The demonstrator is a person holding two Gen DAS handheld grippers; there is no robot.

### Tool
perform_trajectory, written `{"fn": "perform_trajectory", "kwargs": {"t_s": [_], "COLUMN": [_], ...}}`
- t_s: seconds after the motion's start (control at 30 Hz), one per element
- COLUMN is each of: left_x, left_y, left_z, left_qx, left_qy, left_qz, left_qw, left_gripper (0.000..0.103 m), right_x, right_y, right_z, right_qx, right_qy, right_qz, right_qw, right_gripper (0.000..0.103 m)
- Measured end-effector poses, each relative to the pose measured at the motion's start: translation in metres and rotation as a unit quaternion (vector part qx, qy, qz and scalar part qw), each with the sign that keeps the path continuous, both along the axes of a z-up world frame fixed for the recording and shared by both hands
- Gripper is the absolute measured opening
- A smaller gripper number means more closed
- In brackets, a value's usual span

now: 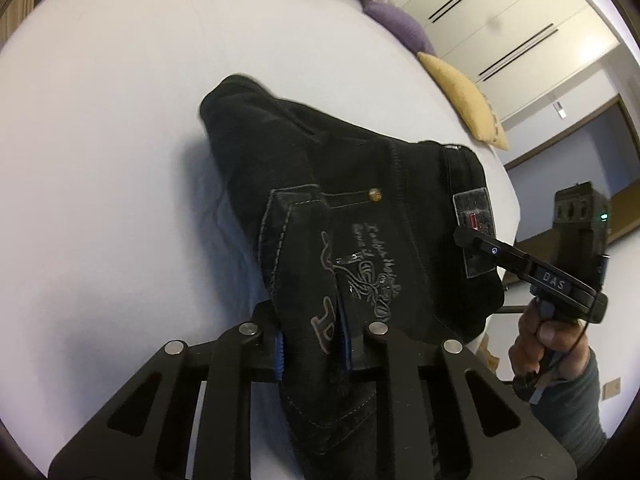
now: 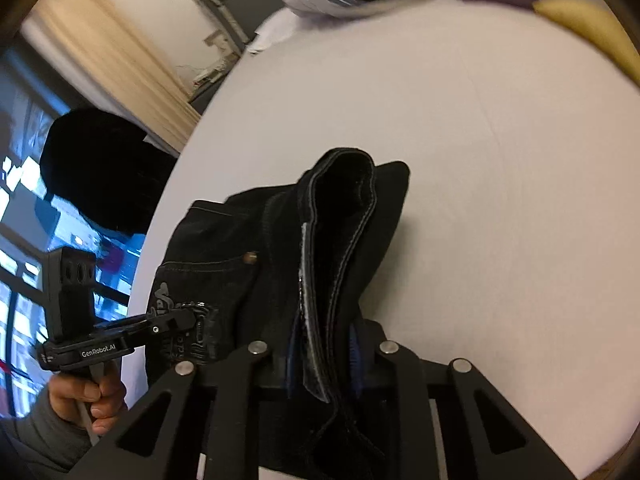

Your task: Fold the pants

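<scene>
On the white bed (image 1: 100, 152) lie the black pants (image 1: 340, 184), both grippers clamped on them: left gripper (image 1: 312, 344) pinching the embroidered pocket edge, right gripper (image 2: 324, 356) a thick folded seam hidden from the left view.

bed (image 1: 100, 140) bare beyond pants (image 1: 340, 184) (cushions (image 1: 460, 92) edgeward)

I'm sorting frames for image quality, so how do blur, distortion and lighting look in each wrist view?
Left wrist view: strong fisheye bending of the bed, black pants sharp with readable stitching, soft shadow to their left. Right wrist view: pillows at the top smeared by motion blur, window at left blown bright blue, pants folds too dark for detail.
</scene>
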State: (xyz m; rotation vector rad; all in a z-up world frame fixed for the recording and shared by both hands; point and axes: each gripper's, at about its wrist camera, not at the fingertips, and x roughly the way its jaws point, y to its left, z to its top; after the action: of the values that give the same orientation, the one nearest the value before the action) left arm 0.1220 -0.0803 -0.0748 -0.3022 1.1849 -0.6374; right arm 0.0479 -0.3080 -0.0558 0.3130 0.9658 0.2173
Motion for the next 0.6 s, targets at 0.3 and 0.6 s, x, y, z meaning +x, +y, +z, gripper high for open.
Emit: {"fn": "perform_trajectory", "kwargs": {"t_s": [0.3,0.6], "left_x": [-0.006,0.074], "left_y": [0.069,0.14], "left_z": [0.058,0.103], "left_qx": [0.003,0.048], "left_qy": [-0.058,-0.115], "left_qz": [0.04,0.064], "left_qw": [0.9975,0.9902], "left_gripper": [0.017,0.017], "right_x": [0.034,0.159], "right_y": [0.049,0.086], "right_z": [0.037,0.058], "right_qx": [0.004,0.053], "right_qy": [-0.028,-0.049], "right_qz": [0.053,0.071], "right_qw": [0.998,0.995], "right_gripper": [0.022,0.022]}}
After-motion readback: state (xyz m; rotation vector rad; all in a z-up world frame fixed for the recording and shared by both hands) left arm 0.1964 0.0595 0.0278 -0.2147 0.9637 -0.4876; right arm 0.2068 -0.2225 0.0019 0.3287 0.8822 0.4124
